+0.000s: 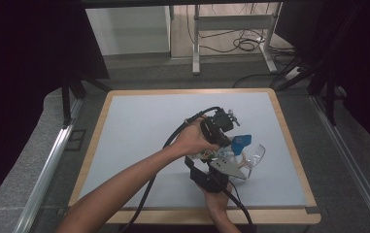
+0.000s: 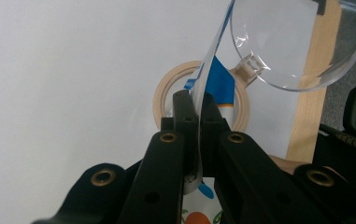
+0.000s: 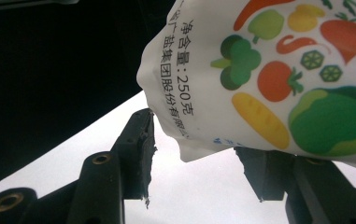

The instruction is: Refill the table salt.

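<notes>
- Pouch [image 3: 278, 79], white with printed vegetables and a blue top edge [image 2: 222, 84]: held up off the desk [image 1: 139, 126], over its right half, nearer the front edge.
- Left gripper [image 2: 196, 105]: jaws clamped tight on the pouch's thin top edge, pouch tilted.
- Right gripper [image 3: 194, 154]: jaws about half apart, pouch's lower end hanging between them; left pad at the pouch's edge, cannot tell if the pads press it.
- Clear glass bowl [image 2: 297, 42] just beside the pouch, toward the desk's right edge.
- Tape ring [image 2: 201, 95] flat on the desk under the pouch.
</notes>
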